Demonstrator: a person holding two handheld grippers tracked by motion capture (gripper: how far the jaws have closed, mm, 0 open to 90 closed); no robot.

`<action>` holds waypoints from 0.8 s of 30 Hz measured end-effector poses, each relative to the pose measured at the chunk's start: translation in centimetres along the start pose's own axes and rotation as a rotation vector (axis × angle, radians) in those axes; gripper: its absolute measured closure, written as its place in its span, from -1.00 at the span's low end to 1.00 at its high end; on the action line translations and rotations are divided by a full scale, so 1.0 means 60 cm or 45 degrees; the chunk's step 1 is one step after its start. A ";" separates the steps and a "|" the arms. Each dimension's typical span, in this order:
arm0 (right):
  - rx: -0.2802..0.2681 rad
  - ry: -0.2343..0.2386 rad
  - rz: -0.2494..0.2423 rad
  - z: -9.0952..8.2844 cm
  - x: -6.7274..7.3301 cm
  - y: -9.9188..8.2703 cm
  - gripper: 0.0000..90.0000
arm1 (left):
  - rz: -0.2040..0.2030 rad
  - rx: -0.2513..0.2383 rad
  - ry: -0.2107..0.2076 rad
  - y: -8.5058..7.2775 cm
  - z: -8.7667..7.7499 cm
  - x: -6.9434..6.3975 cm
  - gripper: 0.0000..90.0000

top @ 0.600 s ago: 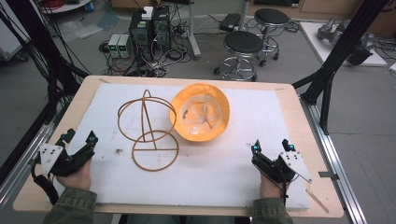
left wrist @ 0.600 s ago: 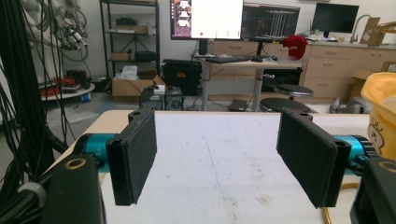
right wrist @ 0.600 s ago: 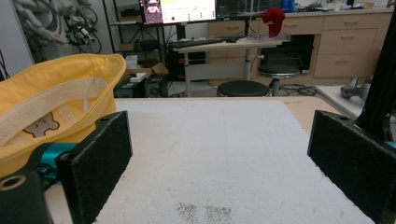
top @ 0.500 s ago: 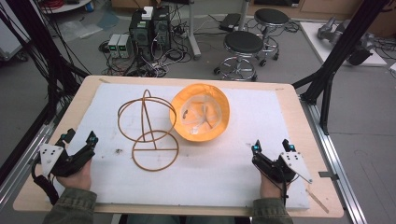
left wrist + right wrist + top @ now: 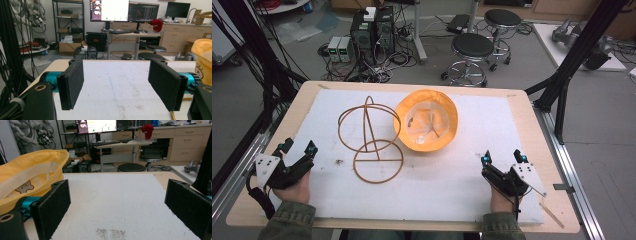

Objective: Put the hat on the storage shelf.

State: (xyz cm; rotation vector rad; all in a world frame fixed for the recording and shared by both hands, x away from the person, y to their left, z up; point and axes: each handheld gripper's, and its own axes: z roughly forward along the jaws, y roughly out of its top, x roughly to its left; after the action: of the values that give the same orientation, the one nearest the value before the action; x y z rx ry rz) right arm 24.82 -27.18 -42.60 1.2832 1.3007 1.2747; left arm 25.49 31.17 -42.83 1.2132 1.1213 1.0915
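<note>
A yellow bucket hat [image 5: 427,121] lies upside down at the middle of the white mat [image 5: 472,175], its pale lining facing up. A brown wire stand [image 5: 371,137] of rings and a hoop rests just left of it, touching the hat's brim. My left gripper [image 5: 298,148] sits open at the mat's near left corner, nothing between its jaws. My right gripper [image 5: 503,158] sits open at the near right. In the left gripper view the hat [image 5: 203,62] shows at the right edge. In the right gripper view the hat [image 5: 30,176] rises at the left.
The mat covers a wooden table [image 5: 532,120]. Black frame posts [image 5: 579,55] stand at both sides. Two stools [image 5: 472,50] and computer boxes [image 5: 372,27] stand on the floor beyond the far edge. Small dark specks [image 5: 337,161] mark the mat near the stand.
</note>
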 end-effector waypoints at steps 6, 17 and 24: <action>0.012 0.031 -0.002 0.004 0.002 0.001 -0.88 | 0.000 0.004 -0.001 -0.001 0.000 -0.002 -0.36; 0.018 0.099 -0.012 0.016 0.014 0.026 -0.89 | -0.004 0.007 -0.003 -0.002 -0.001 -0.003 -0.36; 0.016 0.102 -0.017 0.034 0.016 0.046 -0.89 | -0.010 0.019 -0.016 -0.003 -0.001 -0.004 -0.36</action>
State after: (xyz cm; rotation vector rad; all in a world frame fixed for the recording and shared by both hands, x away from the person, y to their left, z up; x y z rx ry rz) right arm 27.02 -26.21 -39.98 1.2410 1.3735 1.3223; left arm 25.43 30.94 -43.01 1.2245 1.1255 1.0701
